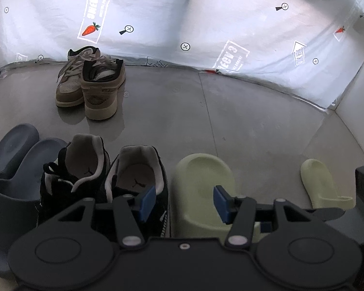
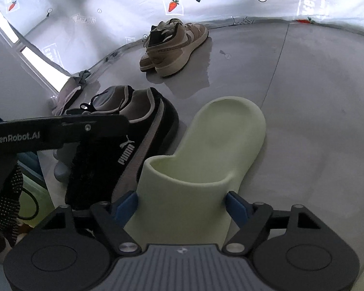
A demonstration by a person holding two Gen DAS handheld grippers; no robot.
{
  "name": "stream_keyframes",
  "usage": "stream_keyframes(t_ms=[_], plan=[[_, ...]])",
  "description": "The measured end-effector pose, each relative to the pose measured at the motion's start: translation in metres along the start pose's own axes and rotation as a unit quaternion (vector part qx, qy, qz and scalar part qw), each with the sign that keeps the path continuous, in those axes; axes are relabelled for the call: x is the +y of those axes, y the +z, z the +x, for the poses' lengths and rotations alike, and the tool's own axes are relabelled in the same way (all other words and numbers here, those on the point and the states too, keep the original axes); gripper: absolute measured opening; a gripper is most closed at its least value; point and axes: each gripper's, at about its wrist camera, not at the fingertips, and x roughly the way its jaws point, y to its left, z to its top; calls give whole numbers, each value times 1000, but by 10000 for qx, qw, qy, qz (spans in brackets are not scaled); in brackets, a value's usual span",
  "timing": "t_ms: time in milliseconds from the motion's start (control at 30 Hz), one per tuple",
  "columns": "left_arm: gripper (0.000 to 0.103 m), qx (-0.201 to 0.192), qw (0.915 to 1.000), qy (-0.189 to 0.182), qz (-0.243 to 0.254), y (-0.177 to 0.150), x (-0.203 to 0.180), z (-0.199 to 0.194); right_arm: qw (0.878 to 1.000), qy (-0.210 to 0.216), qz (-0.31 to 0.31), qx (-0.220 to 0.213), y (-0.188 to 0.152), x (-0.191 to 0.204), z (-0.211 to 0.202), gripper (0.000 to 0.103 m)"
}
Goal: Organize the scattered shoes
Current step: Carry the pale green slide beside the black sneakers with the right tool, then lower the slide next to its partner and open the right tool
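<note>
In the left wrist view my left gripper [image 1: 184, 202] is open and empty above the gap between a black Puma sneaker [image 1: 138, 179] and a pale green slide [image 1: 201, 184]. A second black sneaker [image 1: 77, 169] and two dark blue slides [image 1: 14, 165] lie to the left. A second green slide [image 1: 322, 184] lies at the right. A tan sneaker pair [image 1: 92, 82] stands farther back. In the right wrist view my right gripper [image 2: 182, 206] has a blue pad on each side of a green slide's [image 2: 206, 150] strap, touching it. The black Puma sneakers [image 2: 133, 135] lie beside it.
White sheeting with carrot prints [image 1: 182, 19] walls the grey floor [image 1: 254, 121]. The tan pair [image 2: 174, 46] stands near the back wall in the right wrist view. The other gripper's black body [image 2: 48, 131] crosses the left side there. A greyish shoe [image 2: 68, 94] lies by the left wall.
</note>
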Motion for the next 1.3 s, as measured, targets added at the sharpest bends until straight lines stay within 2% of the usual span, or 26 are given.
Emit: stream_keyframes(t_ms=[133,300,333,367,500,633,733,900,1067,1167,1300], plan=[[53,17,10000,-16,24,0,-1,1,9997,36,-232,25,1,12,5,81],[56,56,10000,2,13,0,-3,2,9999,54,71,-76,-2,8,3,84],[57,60,10000,17,28,-1,-4,2,9996,-7,234,-147,-4,6,1,87],[58,64,10000,25,33,-1,-5,2,9988,-117,395,-272,-7,4,-3,95],[58,79,9999,55,37,-3,-9,3,9909,-655,782,-875,-22,-10,-34,96],[58,84,9999,33,145,-4,-17,3,9679,-1673,935,-1629,-35,-23,-84,96],[58,113,9997,-9,193,-6,-22,4,9521,-2122,1176,-1860,-50,-44,-111,102],[58,139,9996,-27,256,-7,-27,5,9201,-2825,1580,-2207,-74,-80,-154,103],[58,100,9996,2,250,-6,-30,3,9163,-2585,2332,-1982,-101,-120,-150,103],[58,119,9997,21,225,-7,-30,2,9183,-2553,2209,-2066,-109,-119,-142,103],[58,118,9998,67,175,-9,-27,0,9369,-2500,1685,-1771,-99,-104,-127,102]])
